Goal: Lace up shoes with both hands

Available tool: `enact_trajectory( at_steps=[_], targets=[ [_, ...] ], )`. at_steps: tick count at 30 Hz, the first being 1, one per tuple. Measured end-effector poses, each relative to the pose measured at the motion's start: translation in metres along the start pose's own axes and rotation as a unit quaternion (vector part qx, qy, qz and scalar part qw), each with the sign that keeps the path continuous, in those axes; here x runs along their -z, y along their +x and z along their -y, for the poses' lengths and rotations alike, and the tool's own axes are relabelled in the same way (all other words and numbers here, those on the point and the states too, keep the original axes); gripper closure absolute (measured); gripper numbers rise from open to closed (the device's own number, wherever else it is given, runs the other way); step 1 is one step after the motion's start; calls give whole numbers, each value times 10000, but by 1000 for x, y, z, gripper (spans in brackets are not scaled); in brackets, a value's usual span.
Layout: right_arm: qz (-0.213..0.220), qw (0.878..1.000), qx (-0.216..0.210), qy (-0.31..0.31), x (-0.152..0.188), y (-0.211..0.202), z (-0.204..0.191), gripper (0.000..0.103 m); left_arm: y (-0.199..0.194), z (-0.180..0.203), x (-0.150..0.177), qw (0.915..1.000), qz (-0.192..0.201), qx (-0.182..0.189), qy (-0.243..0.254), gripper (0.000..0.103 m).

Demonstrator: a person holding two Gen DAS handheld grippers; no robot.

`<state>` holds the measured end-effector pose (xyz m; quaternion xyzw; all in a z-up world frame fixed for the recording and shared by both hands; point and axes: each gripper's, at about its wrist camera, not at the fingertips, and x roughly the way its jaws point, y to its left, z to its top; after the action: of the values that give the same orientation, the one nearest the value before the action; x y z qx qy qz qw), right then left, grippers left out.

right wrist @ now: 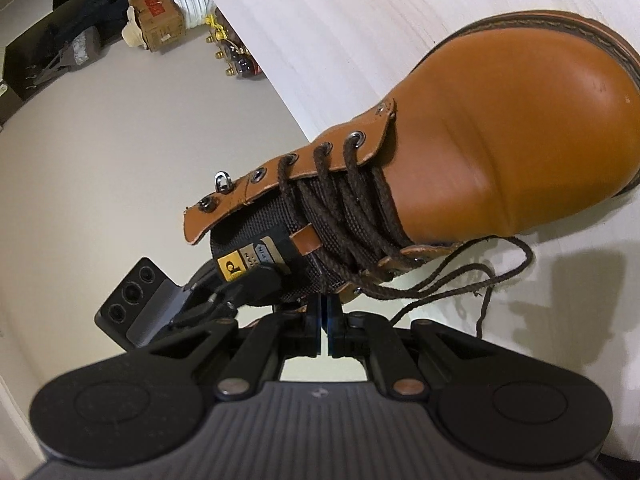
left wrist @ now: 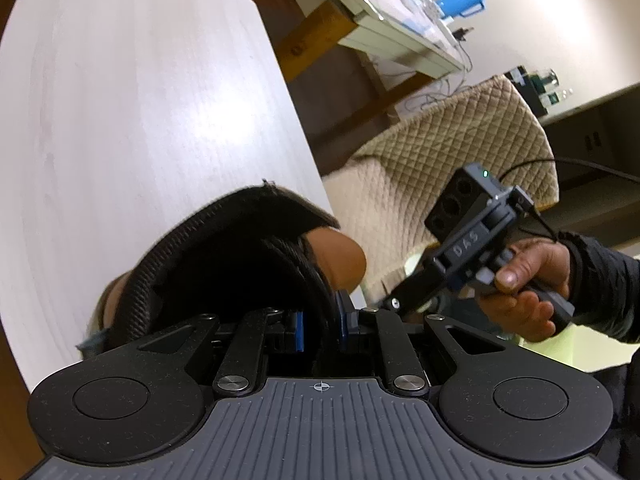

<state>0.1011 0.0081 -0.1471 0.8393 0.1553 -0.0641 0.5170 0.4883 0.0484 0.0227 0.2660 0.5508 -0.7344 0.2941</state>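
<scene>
A tan boot (right wrist: 500, 140) lies on its side on the white bench (right wrist: 360, 20), toe at the far right. The left gripper (left wrist: 322, 322) is clamped on the boot's black padded collar (left wrist: 224, 256). The right gripper (right wrist: 324, 320) is pinched closed beside the tongue; I cannot tell whether it holds the brown lace (right wrist: 440, 276).

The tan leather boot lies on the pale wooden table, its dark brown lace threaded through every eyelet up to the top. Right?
Not every eyelet. In the right wrist view the dark brown lace passes only the lower eyelets of the tan leather boot; the upper eyelet and hook are bare. It does lie on the pale wooden table.
</scene>
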Motion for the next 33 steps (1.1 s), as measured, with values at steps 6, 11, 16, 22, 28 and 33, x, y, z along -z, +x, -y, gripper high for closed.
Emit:
enact_trajectory(
  at_steps=[6,11,16,22,28,33],
  targets=[
    [188,9994,109,-253,-6,-4,-9,99,-1,0,1,9999,-11,-57,110,90],
    [334,9955,312,-835,-14,-3,-29,99,-2,-2,1,9999,-6,-55,105,90],
    [255,9928,409,-1095,-11,1,-32,93,-3,-4,2,9999,3,-57,97,90],
    [363,9932,397,-1030,1,-7,-23,88,-9,-8,2,9999,96,-56,29,90],
    [446,9924,355,-1088,4,-4,-21,88,-6,-5,0,9999,88,-77,83,90],
    [457,9896,407,-1303,8,-4,-27,100,-7,-5,0,9999,95,-74,119,90]
  ],
)
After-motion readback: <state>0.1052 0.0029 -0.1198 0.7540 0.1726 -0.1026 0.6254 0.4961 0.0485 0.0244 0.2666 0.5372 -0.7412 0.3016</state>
